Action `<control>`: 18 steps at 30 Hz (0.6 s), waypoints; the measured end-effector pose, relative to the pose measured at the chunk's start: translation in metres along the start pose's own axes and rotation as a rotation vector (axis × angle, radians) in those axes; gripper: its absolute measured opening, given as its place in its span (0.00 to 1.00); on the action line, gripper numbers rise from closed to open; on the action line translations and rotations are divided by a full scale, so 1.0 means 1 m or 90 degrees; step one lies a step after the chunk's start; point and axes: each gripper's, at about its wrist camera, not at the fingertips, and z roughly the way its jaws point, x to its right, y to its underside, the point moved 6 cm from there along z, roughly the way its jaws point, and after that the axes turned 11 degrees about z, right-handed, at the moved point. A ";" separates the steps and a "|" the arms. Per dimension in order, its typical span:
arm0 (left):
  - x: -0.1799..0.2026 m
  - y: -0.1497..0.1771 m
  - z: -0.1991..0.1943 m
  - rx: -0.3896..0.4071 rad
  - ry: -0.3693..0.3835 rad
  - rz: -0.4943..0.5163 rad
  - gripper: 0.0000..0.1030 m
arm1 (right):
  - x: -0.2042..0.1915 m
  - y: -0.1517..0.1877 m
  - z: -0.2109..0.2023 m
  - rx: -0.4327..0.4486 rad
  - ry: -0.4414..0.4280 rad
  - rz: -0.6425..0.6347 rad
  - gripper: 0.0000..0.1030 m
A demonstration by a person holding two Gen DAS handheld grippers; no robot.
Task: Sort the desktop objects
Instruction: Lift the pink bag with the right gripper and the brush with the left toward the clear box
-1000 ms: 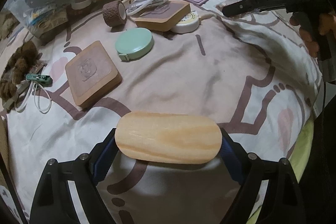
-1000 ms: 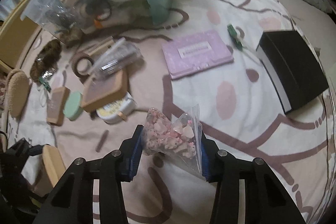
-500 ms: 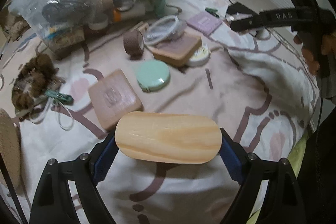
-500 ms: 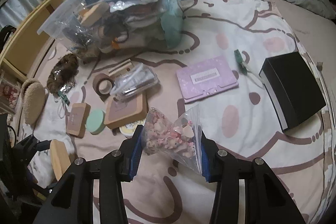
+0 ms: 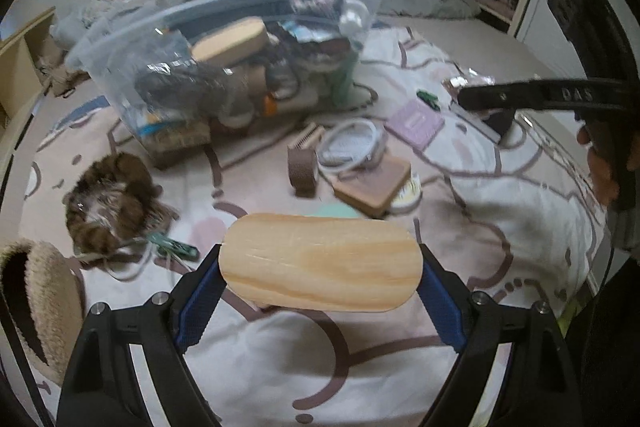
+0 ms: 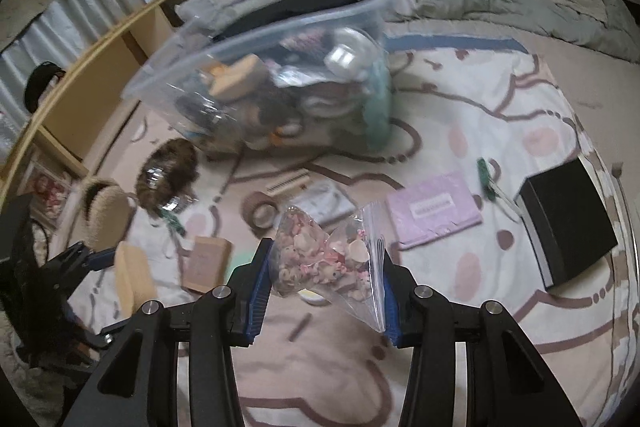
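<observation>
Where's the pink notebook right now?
In the right wrist view, the pink notebook lies flat on the bedspread, right of centre, between the green clip and black box on its right and the tape roll on its left.

"DAS" on right hand-held gripper (image 5: 480, 98)

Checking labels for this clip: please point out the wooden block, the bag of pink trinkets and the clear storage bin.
wooden block (image 5: 320, 261), left wrist view, centre of its top face.
bag of pink trinkets (image 6: 320, 259), right wrist view, middle of the filled part.
clear storage bin (image 6: 224, 75), right wrist view, front wall.
</observation>
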 end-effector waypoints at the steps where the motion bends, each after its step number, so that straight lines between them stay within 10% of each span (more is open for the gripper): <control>1: -0.003 -0.004 -0.003 0.008 -0.004 -0.004 0.87 | -0.005 -0.001 -0.002 0.003 -0.006 -0.003 0.46; 18: -0.029 -0.063 -0.052 0.112 -0.055 -0.048 0.87 | -0.065 -0.041 -0.057 0.097 -0.092 -0.048 0.46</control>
